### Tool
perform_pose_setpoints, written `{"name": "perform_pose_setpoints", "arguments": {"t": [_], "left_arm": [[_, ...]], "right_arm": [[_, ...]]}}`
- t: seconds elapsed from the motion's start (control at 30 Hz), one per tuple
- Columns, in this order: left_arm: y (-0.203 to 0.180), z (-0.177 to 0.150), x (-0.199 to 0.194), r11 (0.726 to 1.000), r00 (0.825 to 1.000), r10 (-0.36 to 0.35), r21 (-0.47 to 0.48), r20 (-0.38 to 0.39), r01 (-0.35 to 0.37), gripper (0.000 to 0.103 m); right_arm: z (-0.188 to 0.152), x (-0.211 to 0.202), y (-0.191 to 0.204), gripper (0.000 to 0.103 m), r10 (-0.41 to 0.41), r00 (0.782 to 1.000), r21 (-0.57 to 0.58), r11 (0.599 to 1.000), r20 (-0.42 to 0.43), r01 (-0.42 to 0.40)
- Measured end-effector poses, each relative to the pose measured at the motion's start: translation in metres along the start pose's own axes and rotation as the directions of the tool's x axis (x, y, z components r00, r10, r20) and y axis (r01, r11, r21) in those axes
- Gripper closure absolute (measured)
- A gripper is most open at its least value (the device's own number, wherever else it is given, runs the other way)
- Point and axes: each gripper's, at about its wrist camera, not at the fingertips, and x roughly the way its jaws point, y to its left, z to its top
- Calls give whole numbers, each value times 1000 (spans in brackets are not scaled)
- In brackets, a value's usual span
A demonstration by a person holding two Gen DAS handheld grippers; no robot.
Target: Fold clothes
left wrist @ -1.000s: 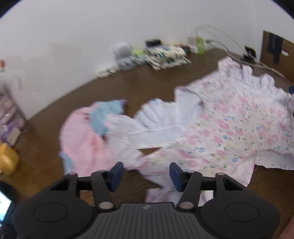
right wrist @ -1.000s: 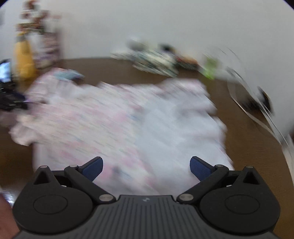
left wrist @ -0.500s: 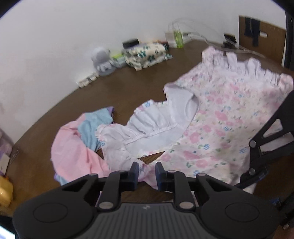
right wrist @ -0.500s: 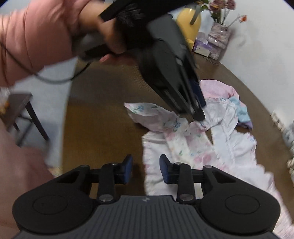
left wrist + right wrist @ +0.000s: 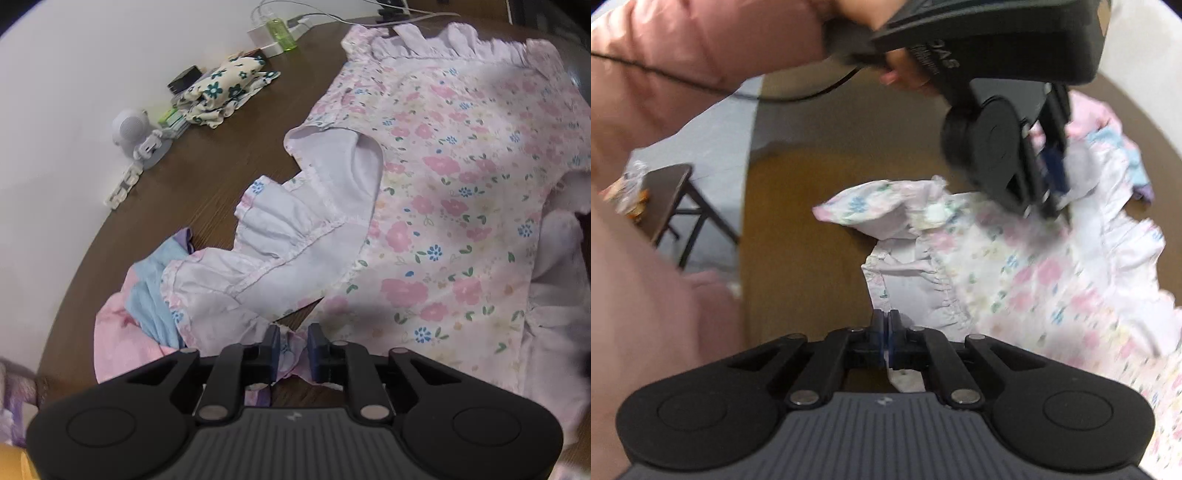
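Two claws, left claw point(image 5: 291, 350) and right claw point(image 5: 885, 341), pinch the floral dress point(image 5: 454, 206); no writing legible.

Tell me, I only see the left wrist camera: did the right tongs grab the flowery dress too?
Observer: Yes, the right tongs are shut on a frilly edge of the floral dress.
Child: Who holds my left tongs?
Observer: A hand in a pink sleeve; their jaws have just been closing on dress fabric.
Child: Anything beside the table?
Observer: A dark stool.
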Motion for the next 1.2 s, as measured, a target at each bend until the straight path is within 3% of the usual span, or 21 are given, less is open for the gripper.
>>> {"name": "perform_pose_setpoints", "arguments": {"t": [0.1,0.2,0.27,0.3,0.37,0.43,0.5,0.67,0.8,0.87,0.97,1.07,1.2], "left_arm": [[-7,0,1,999,999,34,41,10,-34,95],[-12,0,1,997,998,61,52,18,-62,96],[-14,0,-2,995,996,81,50,24,-82,90],[-15,0,-4,995,995,90,47,30,-92,87],[-15,-2,-14,994,993,110,17,54,-111,80],[-13,-7,-32,989,983,143,-42,113,-139,60],[-14,-14,-48,984,975,170,-81,145,-159,55],[-29,-16,-68,984,976,137,-136,168,-115,56],[-55,-13,-60,996,988,39,-81,149,-27,68],[-65,-13,-48,998,993,34,-58,112,-28,70],[-65,-15,-45,995,992,46,-98,116,-34,75],[-68,-20,-45,990,990,107,-104,94,-98,75],[-73,-21,-43,980,983,177,-98,59,-170,78]], "right_arm": [[-5,-6,5,102,52,998,-7,999,-29,-53],[-8,-10,1,97,68,997,30,997,21,-68],[-8,-15,-3,83,58,996,56,996,72,-62],[-9,-18,-5,81,40,995,65,997,95,-46],[-10,-18,-9,80,9,993,85,996,118,-20],[-14,-15,-10,80,-8,992,103,995,125,-5],[-20,-8,-11,80,7,992,117,993,123,-21],[-28,-6,-9,79,49,983,121,990,175,-71],[-36,-20,-11,75,51,973,146,986,225,-85],[-51,-38,-16,64,-13,967,190,981,253,-37],[-83,-67,-37,61,-173,948,315,946,266,84],[-123,-82,-69,61,-354,913,471,853,201,227],[-164,-77,-89,61,-453,882,543,776,128,320]]}}
